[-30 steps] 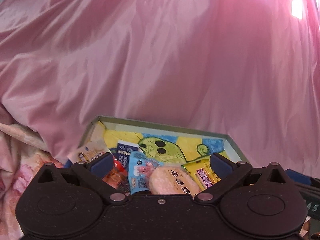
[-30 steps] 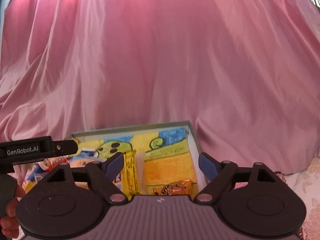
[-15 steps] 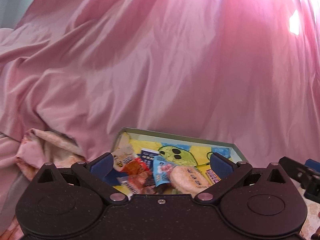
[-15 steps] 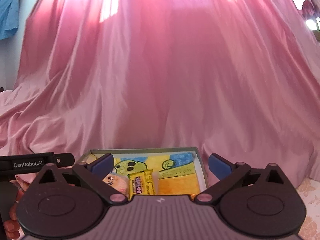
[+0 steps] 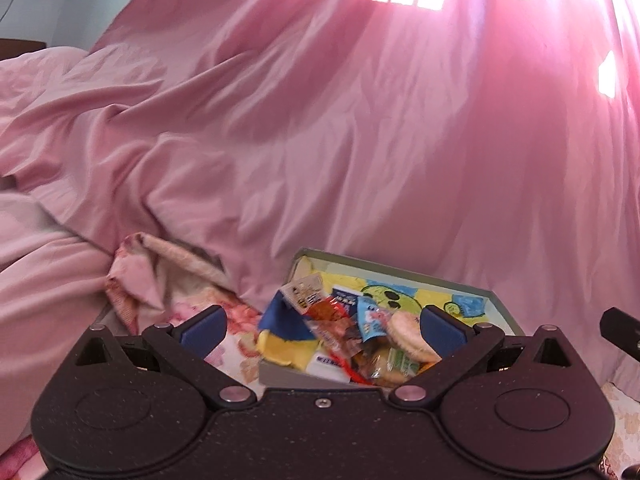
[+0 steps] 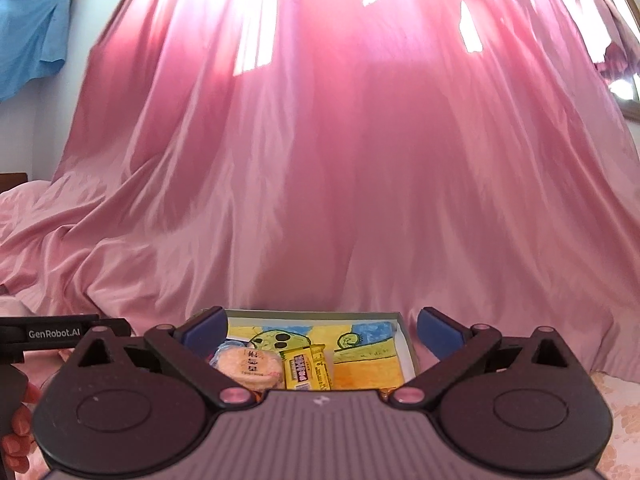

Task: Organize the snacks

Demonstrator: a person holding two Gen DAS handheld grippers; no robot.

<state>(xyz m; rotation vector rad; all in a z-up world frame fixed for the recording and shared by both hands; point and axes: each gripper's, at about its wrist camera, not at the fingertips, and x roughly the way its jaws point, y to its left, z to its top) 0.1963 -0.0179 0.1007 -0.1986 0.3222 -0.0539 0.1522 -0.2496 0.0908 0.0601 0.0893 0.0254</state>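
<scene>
You are between placements: both claws are empty and held back from the tray (image 6: 408, 344), which sits on the bed against the draped pink sheet (image 6: 320, 180). Your left claw (image 5: 320, 326) stands wide open with nothing between its blue pads; the same goes for your right claw (image 6: 320, 326), spread as far as it goes. The snacks are in the tray. From the left wrist view a loose heap of wrappers (image 5: 340, 332) crowds its near left end, with the round rice cracker (image 5: 408, 340) leaning at the heap's right edge. From the right wrist view the cracker lies just beside the yellow bar (image 6: 306, 370), and the tray's right part shows bare painted floor.

The sorting does not look finished, since the heap is still jumbled. The next move probably calls for bringing one claw down and forward over a single packet at the heap's edge, closing on it alone, and carrying it to the bare right part.

Compared with a second ago, both views show the tray smaller and farther off, with much more sheet and sunlit window above it. The right claw has widened. The floral blanket (image 5: 168, 280) left of the tray has come into the left view.
</scene>
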